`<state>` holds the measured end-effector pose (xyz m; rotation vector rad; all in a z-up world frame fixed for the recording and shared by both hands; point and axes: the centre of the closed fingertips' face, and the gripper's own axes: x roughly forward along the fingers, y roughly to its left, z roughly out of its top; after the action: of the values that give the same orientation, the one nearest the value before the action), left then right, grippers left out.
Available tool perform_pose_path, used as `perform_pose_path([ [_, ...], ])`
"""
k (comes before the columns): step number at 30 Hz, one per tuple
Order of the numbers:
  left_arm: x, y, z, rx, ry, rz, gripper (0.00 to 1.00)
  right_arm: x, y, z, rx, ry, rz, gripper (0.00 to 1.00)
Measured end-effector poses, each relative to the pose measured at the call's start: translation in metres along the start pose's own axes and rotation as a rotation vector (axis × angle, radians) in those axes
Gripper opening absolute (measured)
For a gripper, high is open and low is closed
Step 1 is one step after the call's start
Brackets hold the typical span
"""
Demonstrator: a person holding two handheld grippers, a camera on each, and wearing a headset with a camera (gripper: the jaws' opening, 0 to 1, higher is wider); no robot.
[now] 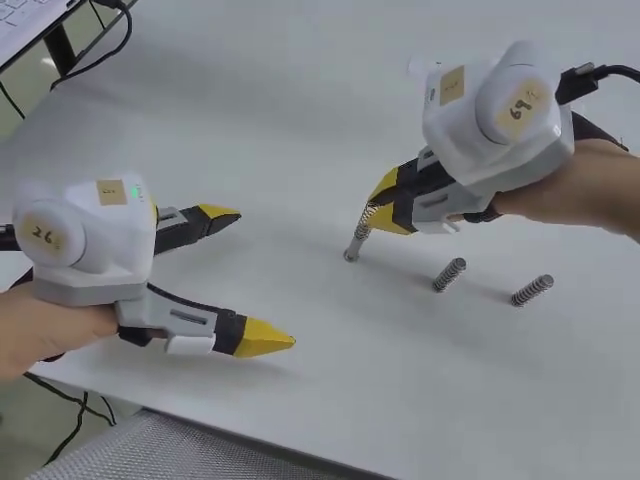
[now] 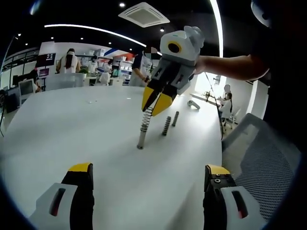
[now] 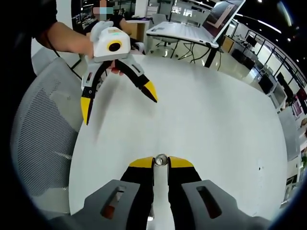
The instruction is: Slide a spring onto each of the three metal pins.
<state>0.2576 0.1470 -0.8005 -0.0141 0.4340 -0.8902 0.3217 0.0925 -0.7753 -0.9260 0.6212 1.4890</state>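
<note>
While the right gripper [image 1: 383,208] is clamped shut on the upper end of a metal pin [image 1: 354,247], the pin leans with its foot touching the white table [image 1: 300,100]. A fitted spring [image 1: 366,222] sits on its shaft just under the yellow tips. The left gripper [image 1: 250,277] hovers well apart to the side, its jaws spread wide and holding nothing. The risk, as I judge it, is that the pin stands tilted on one small end. If the grip loosens or the foot skids on the smooth top, the pin could topple and the fitted spring could slide off. It is hard to tell whether the jaws bite bare pin or pinch some coils too. Caught coils might bend, or jump away on release. By count there is one pin and three springs. One spring is on the pin, and the near spring [image 1: 449,274] and far spring [image 1: 532,290] lie loose on the table beside the right gripper. There are two grippers.
</note>
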Motion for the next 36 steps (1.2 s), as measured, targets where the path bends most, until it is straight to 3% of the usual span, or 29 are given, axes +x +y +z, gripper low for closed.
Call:
perform_pose_path([
  [27,0.001,0.006,-0.003,-0.005,-0.001,0.011,0.93,0.034,0.007,-0.024,0.020,0.057,0.039,0.07],
  [29,0.001,0.006,-0.002,-0.007,-0.002,0.011,0.93,0.034,0.005,-0.020,0.021,0.035,0.031,0.07],
  [36,0.002,0.006,-0.003,-0.006,-0.001,0.006,0.93,0.034,0.006,-0.019,0.030,0.036,0.039,0.07],
])
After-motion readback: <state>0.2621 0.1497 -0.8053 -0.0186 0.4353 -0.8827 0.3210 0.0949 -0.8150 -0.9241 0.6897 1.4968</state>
